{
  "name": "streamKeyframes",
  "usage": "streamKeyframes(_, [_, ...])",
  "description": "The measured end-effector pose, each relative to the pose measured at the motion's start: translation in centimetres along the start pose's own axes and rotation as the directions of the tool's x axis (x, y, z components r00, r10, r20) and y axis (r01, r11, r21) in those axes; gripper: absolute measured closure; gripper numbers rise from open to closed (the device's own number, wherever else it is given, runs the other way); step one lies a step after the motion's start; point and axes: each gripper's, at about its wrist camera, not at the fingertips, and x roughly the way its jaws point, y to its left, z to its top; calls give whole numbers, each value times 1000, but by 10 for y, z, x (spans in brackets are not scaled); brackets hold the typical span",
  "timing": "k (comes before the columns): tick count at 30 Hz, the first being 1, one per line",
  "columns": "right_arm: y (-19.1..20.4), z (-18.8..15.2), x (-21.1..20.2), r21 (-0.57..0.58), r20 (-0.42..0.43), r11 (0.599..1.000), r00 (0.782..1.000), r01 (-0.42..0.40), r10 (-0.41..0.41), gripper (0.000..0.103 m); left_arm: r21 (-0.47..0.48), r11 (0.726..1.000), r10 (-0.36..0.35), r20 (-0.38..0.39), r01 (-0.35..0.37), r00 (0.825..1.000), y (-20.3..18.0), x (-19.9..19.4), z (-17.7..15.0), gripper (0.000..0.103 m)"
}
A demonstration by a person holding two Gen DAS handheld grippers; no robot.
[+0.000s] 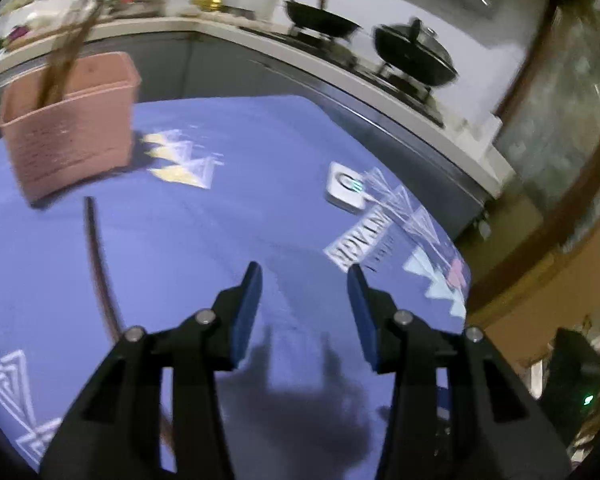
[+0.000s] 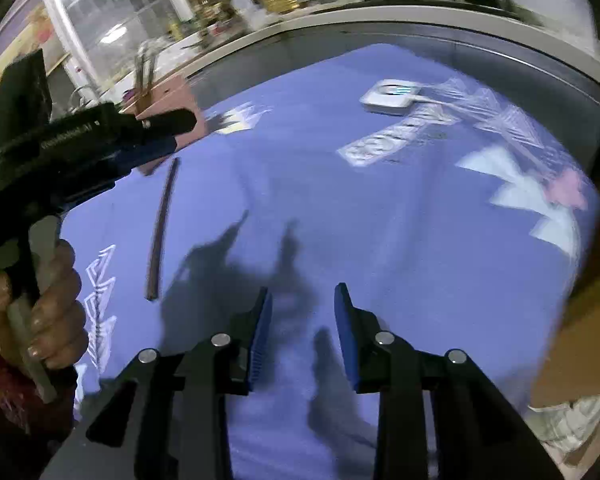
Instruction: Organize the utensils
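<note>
On the bench (image 1: 228, 168), which is covered by a blue cloth printed with pale triangles, a pink utensil holder (image 1: 72, 128) stands upright near the far left edge. Several brown sticks, probably chopsticks, lean out of its top; motion blur keeps me from counting them. Upright and open at the top, the holder suits long utensils dropped in end-first, and it is likely where loose pieces are meant to go.

One loose chopstick (image 1: 100, 264) lies flat on the cloth, just in front of the holder and apart from it. It is long, thin, dark brown and straight, and in the right wrist view it runs from near the holder's base back toward the person. Lying so low on the cloth, it would probably need a careful pinch across its narrow width.

The left gripper (image 1: 304, 276) hangs over bare cloth to the right of the chopstick, its blue pads partly apart with nothing between them. The right gripper (image 2: 302, 294) also points down at empty cloth, pads partly apart and holding nothing. In the right wrist view the left gripper appears side-on at the left edge, gripped at its handle by the person's hand (image 2: 44, 304), above the chopstick's near end.

A small white device (image 1: 346, 192) with a lit display sits on the far right of the cloth.
</note>
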Motion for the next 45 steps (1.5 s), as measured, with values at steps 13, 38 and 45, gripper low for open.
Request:
streamKeyframes(13, [-71,-11,-58,108,127,994,992,-32,18,70,122,992,-25,27,22,999,-96,16,8,61])
streamKeyframes(38, [-74,-14,-57,126,141,986,986,-108,90,70,136,990,26,3,-26,1000,-98,21,3,61])
streamKeyframes(45, [-69,-15,-55,110,145,985,983,-130,113,70,138,990,43,-6,-42,999,-93,27,0,61])
